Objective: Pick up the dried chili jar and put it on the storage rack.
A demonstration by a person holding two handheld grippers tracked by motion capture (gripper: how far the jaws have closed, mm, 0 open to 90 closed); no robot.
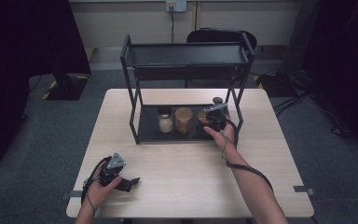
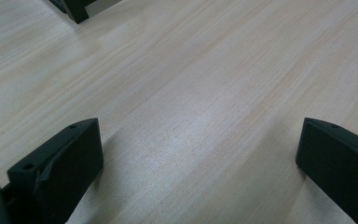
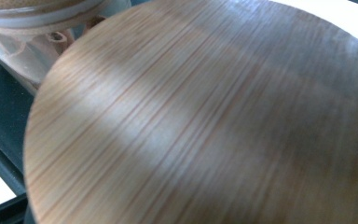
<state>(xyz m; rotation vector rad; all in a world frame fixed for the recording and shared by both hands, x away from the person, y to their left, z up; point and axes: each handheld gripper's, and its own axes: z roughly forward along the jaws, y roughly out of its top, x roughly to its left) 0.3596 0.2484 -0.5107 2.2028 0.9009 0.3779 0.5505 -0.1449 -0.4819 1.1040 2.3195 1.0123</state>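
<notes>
Three jars stand in a row on the bottom shelf of the black metal two-tier rack (image 1: 140, 126), and the one I am working is the rightmost, a short round jar with a flat bamboo lid (image 1: 202, 116). My right gripper (image 1: 213, 119) sits right at it, close beside the taller amber jar with a wooden lid (image 1: 183, 120); beyond that stands the clear jar of white grains with a dark lid (image 1: 165, 120). The jaws are drawn in as tight as they go, so I judge them clenched on the jar, though I cannot see the pads themselves.

I expect it to be stiff, fairly weighty if glass, breakable, and smooth on the sides. The lid may only rest loose, so I would grip the body below the rim, not the lid.

The right gripper view gives me the lid's fine grain (image 3: 205, 121) up close, which the high view cannot resolve. The left gripper view shows my left gripper (image 2: 198, 154) released, jaws wide over the pale wooden table (image 2: 191, 70).
</notes>
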